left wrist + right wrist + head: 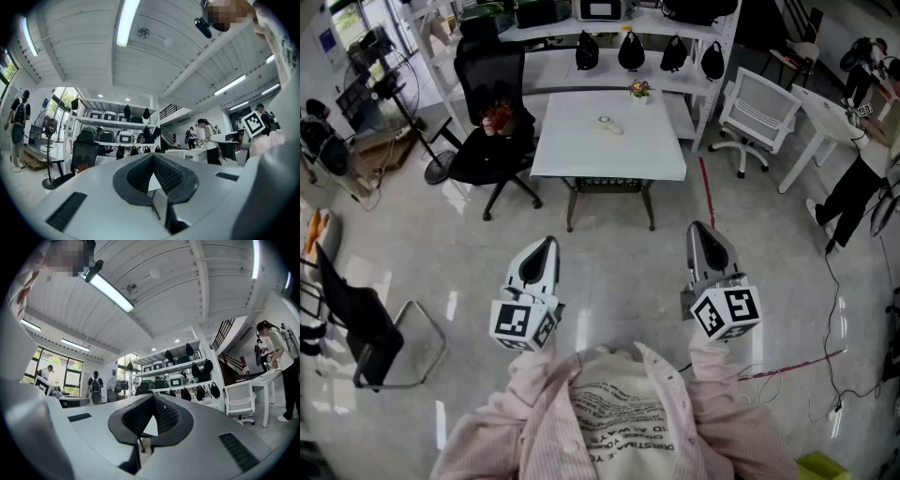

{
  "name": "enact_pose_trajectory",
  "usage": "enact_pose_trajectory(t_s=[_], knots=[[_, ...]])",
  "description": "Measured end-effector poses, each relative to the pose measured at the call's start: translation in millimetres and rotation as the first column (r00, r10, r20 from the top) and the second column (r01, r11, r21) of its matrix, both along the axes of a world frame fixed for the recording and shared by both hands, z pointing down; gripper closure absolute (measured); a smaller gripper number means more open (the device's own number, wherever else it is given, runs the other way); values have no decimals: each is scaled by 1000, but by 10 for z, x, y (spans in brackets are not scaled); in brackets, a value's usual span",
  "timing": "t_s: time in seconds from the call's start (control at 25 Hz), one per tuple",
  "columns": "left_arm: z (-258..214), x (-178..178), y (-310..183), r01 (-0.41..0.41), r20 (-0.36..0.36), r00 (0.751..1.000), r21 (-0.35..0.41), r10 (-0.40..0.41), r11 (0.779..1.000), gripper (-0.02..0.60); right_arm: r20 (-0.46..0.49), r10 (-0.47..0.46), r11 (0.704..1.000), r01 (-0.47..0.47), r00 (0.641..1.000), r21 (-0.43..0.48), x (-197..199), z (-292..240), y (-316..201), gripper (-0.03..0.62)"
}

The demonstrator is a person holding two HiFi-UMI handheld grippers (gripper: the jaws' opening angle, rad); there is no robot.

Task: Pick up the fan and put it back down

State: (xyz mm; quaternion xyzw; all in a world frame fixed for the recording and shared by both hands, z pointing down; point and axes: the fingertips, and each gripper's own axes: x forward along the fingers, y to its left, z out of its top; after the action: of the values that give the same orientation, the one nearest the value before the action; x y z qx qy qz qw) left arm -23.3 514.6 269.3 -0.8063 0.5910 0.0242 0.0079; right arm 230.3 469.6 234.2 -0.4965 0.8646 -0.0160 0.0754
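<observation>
A small white object (610,125), apparently a hand-held fan, lies on the white table (581,155) some way ahead of me. A little potted flower (639,90) stands at the table's far edge. My left gripper (546,244) and right gripper (701,228) are held out side by side over the floor, well short of the table, pointing towards it. In the left gripper view, the left gripper (153,155) has its ribbed pads meeting at the tip with nothing between them. The right gripper (153,395) looks the same in its own view, shut and empty.
A black office chair (492,141) stands left of the table and a white one (759,108) to the right. Shelves with black bags (628,47) run behind. A pedestal fan (48,125), a black folding chair (356,328), floor cables (787,367) and a person (862,178) are around.
</observation>
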Motion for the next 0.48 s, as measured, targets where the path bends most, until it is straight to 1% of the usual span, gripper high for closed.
enact_pose_trajectory(t_s=[0.28, 0.48], knots=[[36, 8, 40, -3, -4, 1000, -5, 3, 1000, 580, -6, 0, 1000, 0, 1000, -6, 11, 38, 29, 595], [39, 82, 31, -4, -1, 1000, -6, 4, 1000, 580, 22, 14, 1000, -13, 1000, -26, 114, 96, -26, 595]])
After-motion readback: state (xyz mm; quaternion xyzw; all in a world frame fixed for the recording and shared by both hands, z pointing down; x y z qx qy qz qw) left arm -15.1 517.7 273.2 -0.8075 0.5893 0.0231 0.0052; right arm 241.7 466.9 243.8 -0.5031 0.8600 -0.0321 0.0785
